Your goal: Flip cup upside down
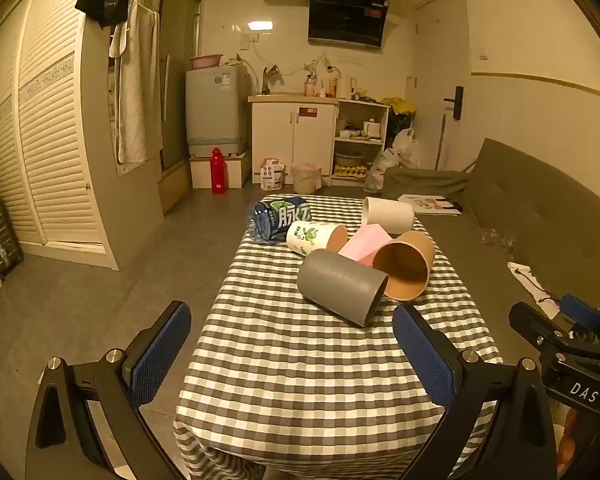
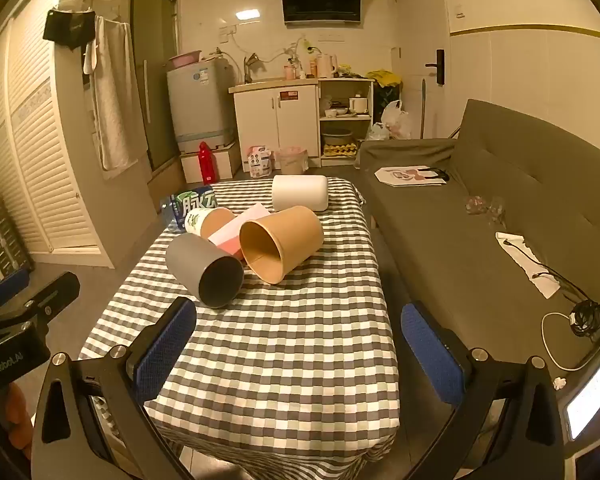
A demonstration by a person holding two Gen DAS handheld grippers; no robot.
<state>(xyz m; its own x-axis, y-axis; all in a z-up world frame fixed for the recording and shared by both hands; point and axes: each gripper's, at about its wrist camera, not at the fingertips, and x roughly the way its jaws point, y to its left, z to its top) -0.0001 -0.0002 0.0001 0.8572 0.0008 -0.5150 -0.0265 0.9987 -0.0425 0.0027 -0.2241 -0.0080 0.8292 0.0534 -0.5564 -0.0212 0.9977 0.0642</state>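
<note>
Several cups lie on their sides on the checkered table (image 1: 300, 380) (image 2: 292, 360): a grey cup (image 1: 342, 286) (image 2: 204, 268) nearest, a brown paper cup (image 1: 406, 266) (image 2: 282, 242) beside it, a printed paper cup (image 1: 316, 238) (image 2: 210, 220) and a white cup (image 1: 388, 214) (image 2: 300, 193) farther back. My left gripper (image 1: 292, 356) is open and empty above the table's near end, short of the grey cup. My right gripper (image 2: 298, 344) is open and empty, also short of the cups. The right gripper shows at the left wrist view's right edge (image 1: 572, 340).
A blue plastic bottle (image 1: 276, 218) (image 2: 188, 206) lies at the table's far left. A pink box (image 1: 366, 244) (image 2: 236, 232) sits among the cups. A grey sofa (image 1: 540, 240) (image 2: 480, 220) runs along the right. Floor lies to the left.
</note>
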